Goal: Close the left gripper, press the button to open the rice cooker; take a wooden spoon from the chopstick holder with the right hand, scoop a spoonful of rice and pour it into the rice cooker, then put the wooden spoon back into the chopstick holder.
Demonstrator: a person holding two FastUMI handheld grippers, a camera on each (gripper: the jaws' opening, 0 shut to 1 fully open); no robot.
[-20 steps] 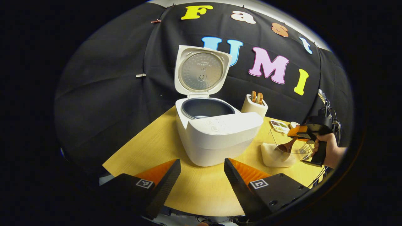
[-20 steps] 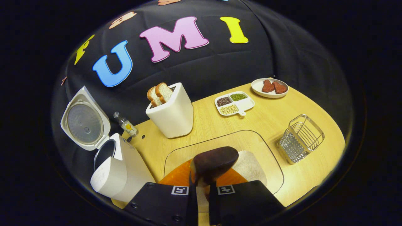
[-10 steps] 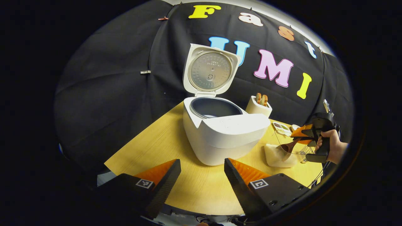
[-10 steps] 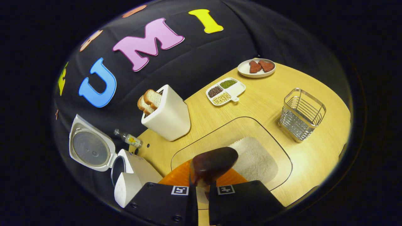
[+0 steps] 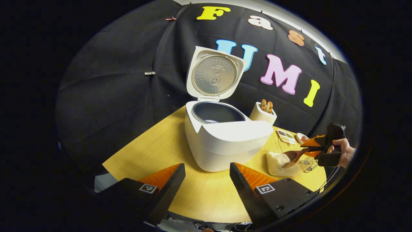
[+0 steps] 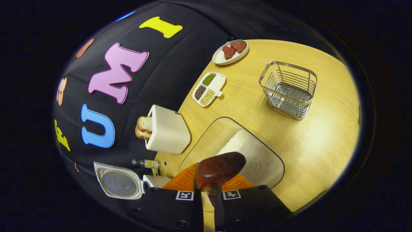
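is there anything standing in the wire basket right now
No. In the right gripper view the wire basket sits on the table with only its perforated bottom visible inside.

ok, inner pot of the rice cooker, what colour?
Dark grey-blue inner pot, clearest in the left gripper view.

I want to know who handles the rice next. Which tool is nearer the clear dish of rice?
Right. The right tool holds the wooden spoon with its bowl down at the rice in the clear dish. The left tool hangs open in front of the rice cooker, off to the dish's side.
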